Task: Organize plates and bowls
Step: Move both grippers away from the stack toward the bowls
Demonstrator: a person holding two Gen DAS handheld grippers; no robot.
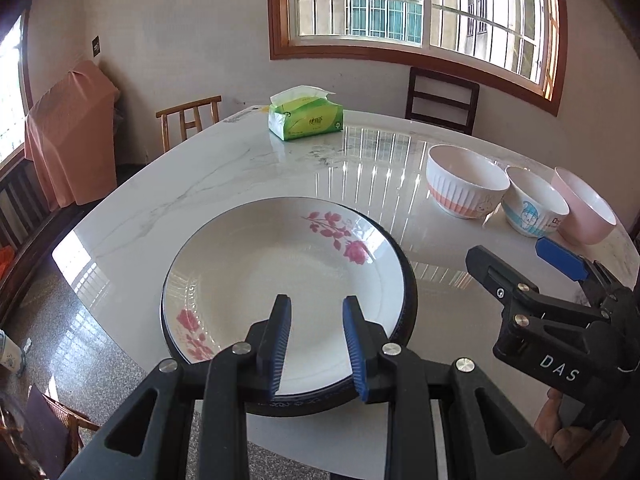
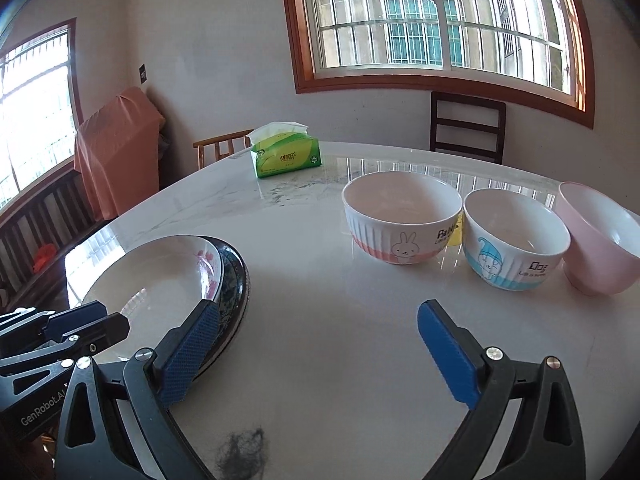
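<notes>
Two hand-held grippers agape, empty, over marble table, barred window

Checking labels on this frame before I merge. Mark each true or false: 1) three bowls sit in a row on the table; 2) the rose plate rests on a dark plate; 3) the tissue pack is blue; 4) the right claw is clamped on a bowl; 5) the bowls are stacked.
1) True: the rabbit bowl, the blue-print bowl and the pink bowl stand side by side on the table.
2) True: the rose plate lies on a dark plate.
3) False: the tissue pack is green.
4) False: the right claw is open over bare table.
5) False: each bowl stands by itself.
</notes>
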